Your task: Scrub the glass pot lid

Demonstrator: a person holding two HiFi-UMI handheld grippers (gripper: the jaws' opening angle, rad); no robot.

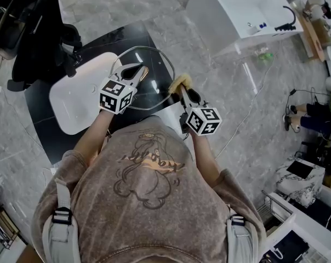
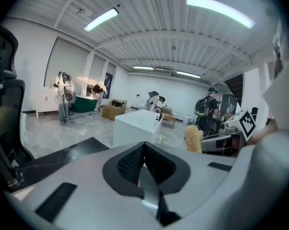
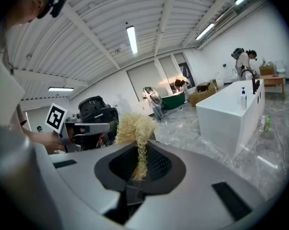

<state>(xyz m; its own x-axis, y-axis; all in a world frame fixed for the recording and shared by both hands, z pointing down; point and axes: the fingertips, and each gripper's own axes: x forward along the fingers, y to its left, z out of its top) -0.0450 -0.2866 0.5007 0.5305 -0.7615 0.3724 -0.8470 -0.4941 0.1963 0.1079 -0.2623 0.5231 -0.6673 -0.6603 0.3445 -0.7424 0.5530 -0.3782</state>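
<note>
Around: black office chair (image 1: 39,32) at left; white basin (image 1: 78,100) on black table (image 1: 119,37).
Glass pot lid (image 1: 153,64): raised over table, between grippers, broad face upward.
Left gripper (image 1: 138,74): clamped on lid.
Right gripper (image 1: 183,90): clenching yellow fibre scrubber (image 1: 181,82) beside lid's rim.

Noted round clear glass pot lid (image 1: 157,84) part-hidden behind left gripper (image 1: 140,73) at 8 o'clock; black office chair (image 1: 34,34) cut off at 10 o'clock.

Straw-yellow scrubber (image 1: 180,82), white basin (image 1: 72,104), black tabletop (image 1: 130,40)
</note>
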